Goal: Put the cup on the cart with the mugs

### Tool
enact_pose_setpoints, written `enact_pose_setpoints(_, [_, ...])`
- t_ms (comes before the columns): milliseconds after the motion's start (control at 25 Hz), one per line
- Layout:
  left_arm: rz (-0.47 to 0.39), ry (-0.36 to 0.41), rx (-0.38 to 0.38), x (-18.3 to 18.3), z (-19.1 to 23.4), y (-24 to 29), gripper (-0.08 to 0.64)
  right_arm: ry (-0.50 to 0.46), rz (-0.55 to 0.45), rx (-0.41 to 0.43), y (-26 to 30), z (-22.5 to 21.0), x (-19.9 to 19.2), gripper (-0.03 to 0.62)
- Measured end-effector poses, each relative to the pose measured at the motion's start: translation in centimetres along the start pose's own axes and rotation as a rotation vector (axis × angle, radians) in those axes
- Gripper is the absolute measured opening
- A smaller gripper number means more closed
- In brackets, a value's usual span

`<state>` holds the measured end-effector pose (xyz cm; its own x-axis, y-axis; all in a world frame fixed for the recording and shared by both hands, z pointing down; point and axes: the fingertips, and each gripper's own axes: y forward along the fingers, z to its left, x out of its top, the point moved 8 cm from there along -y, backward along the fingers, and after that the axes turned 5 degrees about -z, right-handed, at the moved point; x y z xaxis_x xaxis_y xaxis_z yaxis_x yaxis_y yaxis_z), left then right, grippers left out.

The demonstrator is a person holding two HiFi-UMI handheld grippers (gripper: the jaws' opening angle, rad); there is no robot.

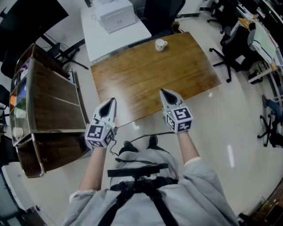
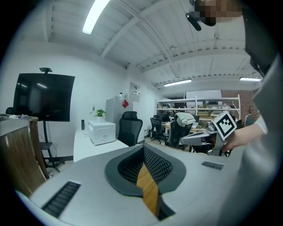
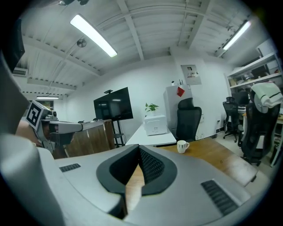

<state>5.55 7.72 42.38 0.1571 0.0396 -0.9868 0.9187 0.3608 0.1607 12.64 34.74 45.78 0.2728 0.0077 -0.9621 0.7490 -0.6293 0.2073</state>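
cup [image 1: 160, 44]: white, with a handle, upright on the wooden table [image 1: 141, 81] near its far edge; well apart from both grippers.
cart [image 1: 53, 110]: wood-panelled with a metal frame, at the left of the head view, just beside the wooden table's left end; the small pale things on its outer side are too small to tell.
left gripper [image 1: 110, 104]: jaws together with nothing between them; held out by the table's near edge, tips toward the far side.
right gripper [image 1: 165, 93]: jaws closed together, empty; beside the left gripper and apart from it, tips a little further in over the table; in its own view the cup stands ahead, slightly right of the jaws.
beyond the table: a white table [image 1: 132, 33] carrying a white box [image 1: 116, 16], with a black office chair [image 1: 161, 13] beside it.
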Motion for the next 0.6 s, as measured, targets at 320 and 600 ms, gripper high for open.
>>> enact_pose_setpoints(320, [0.027, 0.022, -0.097, 1.3, -1.1, 4.9, 0.005, 0.014, -0.018, -0.065, 0.9, -3.1, 1.1, 0.009])
enact_pose_setpoints(600, [0.038, 0.021, -0.196, 1.5, -0.3, 9.0, 0.005, 0.006, -0.019, -0.146, 3.7, -5.3, 1.9, 0.009])
